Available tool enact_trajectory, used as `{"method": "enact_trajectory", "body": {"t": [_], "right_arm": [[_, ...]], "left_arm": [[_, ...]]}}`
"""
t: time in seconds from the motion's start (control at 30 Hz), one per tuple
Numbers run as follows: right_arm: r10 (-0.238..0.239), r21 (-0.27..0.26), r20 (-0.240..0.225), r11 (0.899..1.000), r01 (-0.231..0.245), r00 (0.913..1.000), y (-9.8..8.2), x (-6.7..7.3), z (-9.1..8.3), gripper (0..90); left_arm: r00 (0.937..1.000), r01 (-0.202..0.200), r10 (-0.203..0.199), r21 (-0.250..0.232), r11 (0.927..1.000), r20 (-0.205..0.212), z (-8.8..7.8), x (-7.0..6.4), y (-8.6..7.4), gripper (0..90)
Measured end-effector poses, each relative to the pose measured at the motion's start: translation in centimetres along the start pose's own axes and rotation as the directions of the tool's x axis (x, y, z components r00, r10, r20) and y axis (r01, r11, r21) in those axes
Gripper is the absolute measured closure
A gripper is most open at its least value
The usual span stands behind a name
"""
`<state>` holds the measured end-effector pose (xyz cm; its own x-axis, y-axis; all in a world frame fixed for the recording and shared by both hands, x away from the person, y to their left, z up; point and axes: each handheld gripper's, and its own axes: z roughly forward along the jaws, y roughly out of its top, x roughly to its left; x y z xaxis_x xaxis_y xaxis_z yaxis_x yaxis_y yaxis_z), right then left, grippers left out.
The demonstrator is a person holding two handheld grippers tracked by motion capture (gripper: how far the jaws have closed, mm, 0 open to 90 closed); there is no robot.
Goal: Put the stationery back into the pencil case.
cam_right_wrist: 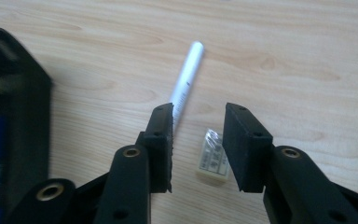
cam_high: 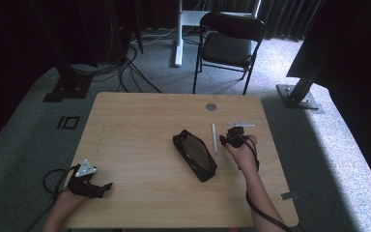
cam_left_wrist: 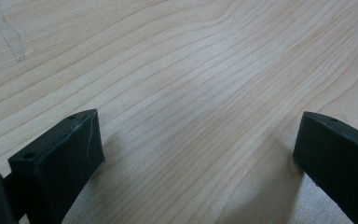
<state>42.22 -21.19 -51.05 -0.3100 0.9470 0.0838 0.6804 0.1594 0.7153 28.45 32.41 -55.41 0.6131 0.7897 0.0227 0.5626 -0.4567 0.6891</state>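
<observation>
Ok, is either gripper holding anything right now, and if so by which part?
Nothing is held. The right gripper hangs open above a small eraser, beside the white pen. The left gripper is open over bare table.

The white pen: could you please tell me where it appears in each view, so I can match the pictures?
High view: the white pen lies right of centre, between the black case and the right tongs.
Left gripper view: bare tabletop there.
Right gripper view: upper centre, slanting up from the left jaw.
Shared landmark: the black case.
</observation>
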Motion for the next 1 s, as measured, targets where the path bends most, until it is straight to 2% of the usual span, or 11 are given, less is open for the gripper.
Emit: {"method": "enact_trajectory", "body": {"t": [0.13,0.4,0.57,0.77,1.0], "right_arm": [[0.010,0.032,0.022,0.999,-0.011,0.9997,-0.6,-0.5,1.0,61.3],[0.020,0.077,0.034,0.997,-0.022,0.9992,-1.3,-0.8,1.9,61.4],[0.014,0.093,0.046,0.996,-0.018,0.9989,-1.5,-0.8,2.4,66.0],[0.009,0.098,0.039,0.995,-0.013,0.9992,-1.3,-0.8,2.0,68.1],[-0.001,0.068,0.016,0.998,0.000,0.9999,-0.2,-0.5,0.3,68.2]], "left_arm": [[1.0000,0.000,0.000,0.000,1.0000,0.000,0.0,0.0,0.0,1.6],[1.0000,0.000,0.000,0.000,1.0000,0.000,0.0,0.0,0.0,1.6],[1.0000,0.000,0.000,0.000,1.0000,0.000,0.0,0.0,0.0,1.6],[1.0000,0.001,-0.001,0.000,1.0000,0.000,0.0,0.0,0.0,1.6],[1.0000,0.000,0.000,0.000,1.0000,0.000,0.0,0.0,0.0,1.6]]}}
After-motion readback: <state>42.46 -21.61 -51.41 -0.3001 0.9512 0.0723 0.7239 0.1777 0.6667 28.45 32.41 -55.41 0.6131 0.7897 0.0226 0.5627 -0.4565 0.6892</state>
